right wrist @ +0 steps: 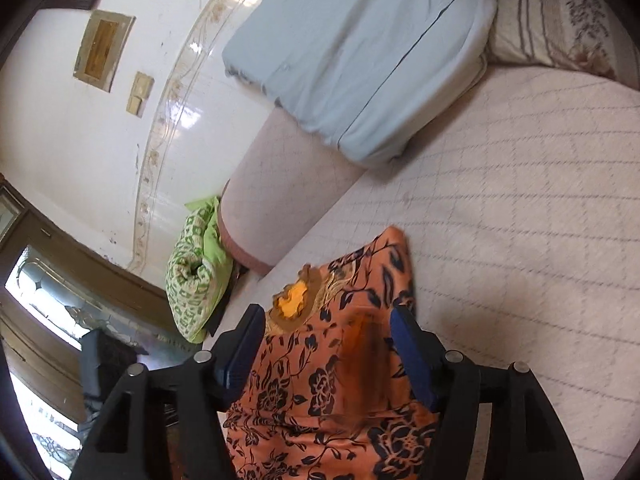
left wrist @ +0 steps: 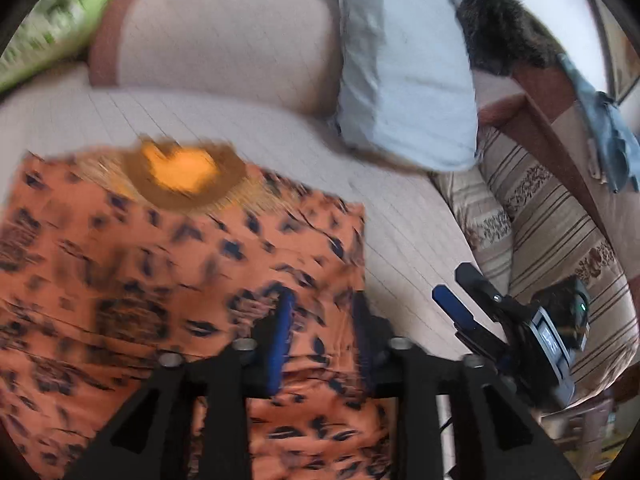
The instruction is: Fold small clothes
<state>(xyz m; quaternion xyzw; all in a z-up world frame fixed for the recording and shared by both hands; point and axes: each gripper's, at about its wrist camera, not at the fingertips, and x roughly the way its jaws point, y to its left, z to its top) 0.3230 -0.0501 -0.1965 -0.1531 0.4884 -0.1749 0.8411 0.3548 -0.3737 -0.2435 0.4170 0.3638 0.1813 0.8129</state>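
An orange garment [left wrist: 160,264] with a dark flower print lies spread on the pale quilted mattress [left wrist: 400,216]. Its gold-trimmed neckline [left wrist: 184,172] with yellow lining faces the far side. My left gripper [left wrist: 322,316] hovers over the garment's right part, open, with cloth showing in the gap and neither pad pressing it. In the right wrist view the same garment [right wrist: 304,392] runs under my right gripper [right wrist: 326,328], which is open wide. A blurred raised fold [right wrist: 360,364] of the cloth stands between the jaws, apart from both pads. The right gripper [left wrist: 456,286] also shows beside the garment's right edge.
A light blue pillow [left wrist: 408,80] and a beige bolster [left wrist: 224,32] lean at the back. A green-and-white cushion [right wrist: 196,272] sits at the far left, a striped cushion [left wrist: 540,208] to the right. Bare mattress [right wrist: 520,220] lies right of the garment. A tiled wall [right wrist: 100,140] is behind.
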